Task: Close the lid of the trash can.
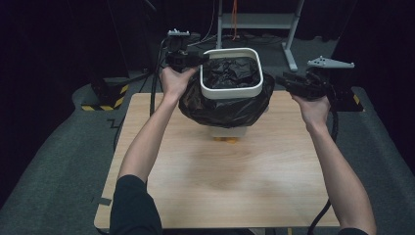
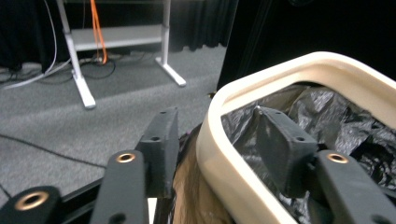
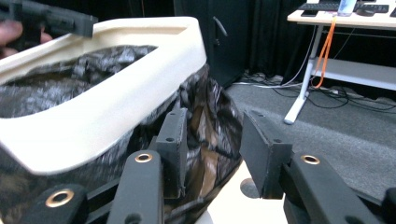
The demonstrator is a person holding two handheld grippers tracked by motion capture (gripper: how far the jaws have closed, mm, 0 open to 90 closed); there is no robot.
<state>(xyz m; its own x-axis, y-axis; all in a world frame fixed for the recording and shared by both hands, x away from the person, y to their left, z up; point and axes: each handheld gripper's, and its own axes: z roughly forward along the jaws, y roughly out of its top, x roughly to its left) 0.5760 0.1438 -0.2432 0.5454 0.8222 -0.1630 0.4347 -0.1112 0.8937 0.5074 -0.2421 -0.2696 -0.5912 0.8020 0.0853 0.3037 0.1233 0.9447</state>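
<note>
A white bin point(image 1: 229, 131) stands on the wooden table point(image 1: 220, 186), lined with a black trash bag point(image 1: 225, 105) that bulges out under a white square rim ring point(image 1: 230, 92). My left gripper point(image 1: 193, 61) is at the ring's left side. In the left gripper view, the left gripper point(image 2: 215, 116) straddles the ring point(image 2: 224, 154), one finger outside and one inside against the bag point(image 2: 336, 116), jaws open. My right gripper point(image 1: 283, 79) hovers just right of the bag. The right gripper point(image 3: 215, 114) is open beside the bag point(image 3: 205, 135), below the ring point(image 3: 116, 112).
Something small and orange point(image 1: 226, 140) shows at the bin's base. Behind the table stands a grey desk frame point(image 1: 291, 49) with cables on grey carpet. Yellow-black tape point(image 1: 105, 105) marks the floor at the left. The near half of the table is bare wood.
</note>
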